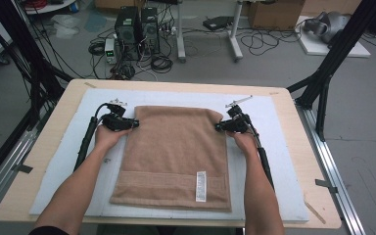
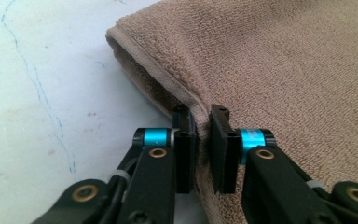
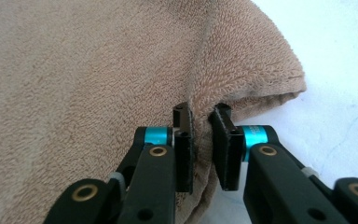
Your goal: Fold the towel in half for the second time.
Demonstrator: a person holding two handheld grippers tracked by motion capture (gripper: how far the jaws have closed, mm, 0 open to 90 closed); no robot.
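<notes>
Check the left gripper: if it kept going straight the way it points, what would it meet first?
The left gripper is already clamped on the side edge of the brown towel, so it would only push further into that towel, bunching it toward the right gripper; nothing else seems to lie between them.

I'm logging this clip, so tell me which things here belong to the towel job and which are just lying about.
In the job:
- tan towel
- left claw, shut on the towel's far left corner
- right claw, shut on its far right corner
- white mat under the towel

Lying about:
- computer towers on the floor
- cardboard box
</notes>
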